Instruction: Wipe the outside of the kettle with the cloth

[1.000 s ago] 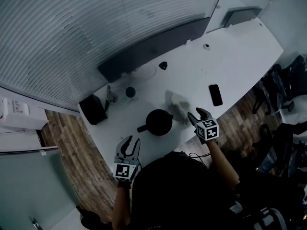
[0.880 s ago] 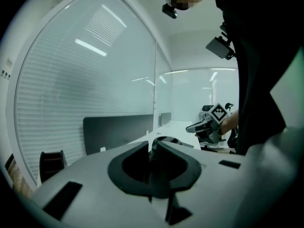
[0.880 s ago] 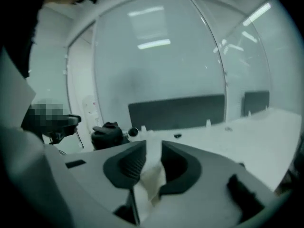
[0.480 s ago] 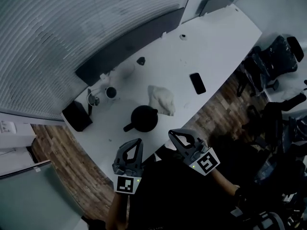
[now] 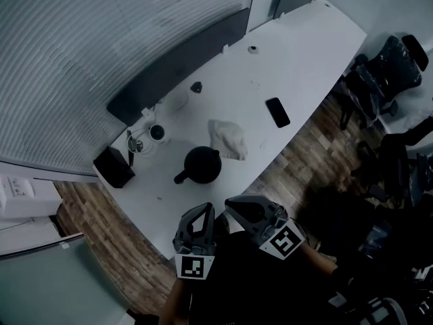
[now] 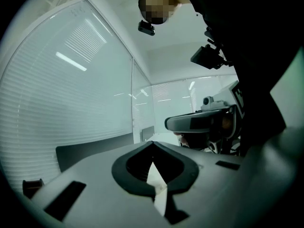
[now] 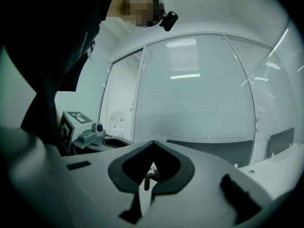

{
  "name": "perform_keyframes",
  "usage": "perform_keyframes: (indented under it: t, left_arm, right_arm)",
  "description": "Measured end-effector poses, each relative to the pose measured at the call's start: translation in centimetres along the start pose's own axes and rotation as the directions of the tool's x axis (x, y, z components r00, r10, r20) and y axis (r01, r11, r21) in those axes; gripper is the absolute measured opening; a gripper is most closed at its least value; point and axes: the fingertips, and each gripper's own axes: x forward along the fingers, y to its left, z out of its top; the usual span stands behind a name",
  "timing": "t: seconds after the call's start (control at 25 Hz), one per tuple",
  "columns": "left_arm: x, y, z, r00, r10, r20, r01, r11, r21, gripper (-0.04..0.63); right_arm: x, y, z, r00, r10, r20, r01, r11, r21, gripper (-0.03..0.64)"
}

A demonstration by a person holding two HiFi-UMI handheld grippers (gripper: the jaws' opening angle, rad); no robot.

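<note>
Kettle [image 5: 201, 164], black, upright on the white counter [image 5: 298, 53], handle sticking out toward the near-left edge. Cloth [image 5: 228, 139], pale and crumpled in a heap, lies on the counter just beside the kettle on its far-right side. Can't tell whether the two touch. The cloth isn't draped on the kettle and isn't in any jaw.

Left hand-held gripper [image 5: 205, 210]: jaws fully together with nothing between them. Its own view shows the tips meeting and only room beyond. Right hand-held gripper [image 5: 233, 203]: tips also meet, nothing clamped. The two sit side by side, close to the person's body, pointing roughly level over the near counter edge. Both are well apart from kettle and cloth.

Other stuff: black phone [image 5: 277, 112] flat on the counter to the right of the cloth, a mug [image 5: 157, 133] and a small black box [image 5: 114, 166] at the left end, office chairs [image 5: 385, 63] off to the right.

Progress: the pictures don't settle it. Cloth loose beside the kettle with both grippers empty and away fits a kettle yet to be wiped. It fits equally a kettle already wiped, with the cloth set down. The kettle is too small and dark to judge whether its surface is clean or smeared. No wiping contact is happening at this moment.
</note>
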Motion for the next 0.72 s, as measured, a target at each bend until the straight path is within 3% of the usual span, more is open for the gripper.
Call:
perform_keyframes:
  t: [0.2,0.36,0.48,0.72]
  left_arm:
    - [2.4,-4.0,0.2,1.0,0.014,-0.01,-0.013,0.997,0.072,0.005]
    - [5.5,-8.9,0.8,0.999,0.034,-0.023,-0.033,0.999,0.035,0.005]
    - [7.6,-12.9,1.9,0.999,-0.002,-0.041,0.007,0.994,0.106,0.005]
    - [10.4,-18.5,2.8,0.999,-0.032,-0.02,0.034,0.993,0.113,0.005]
  right_arm:
    - [-4.9,-2.6,-1.1,1.0,-0.014,0.004,0.014,1.0,-0.009,0.0]
    - [-11.0,-6.6,-1.5,0.996,-0.086,0.028,0.086,0.996,0.0,0.0]
    - [-15.0,-8.7,-1.8,0.989,-0.129,0.071,0.127,0.991,0.037,0.0]
    - [-20.7,-10.5,-3.2,0.984,-0.165,0.07,0.162,0.986,0.04,0.0]
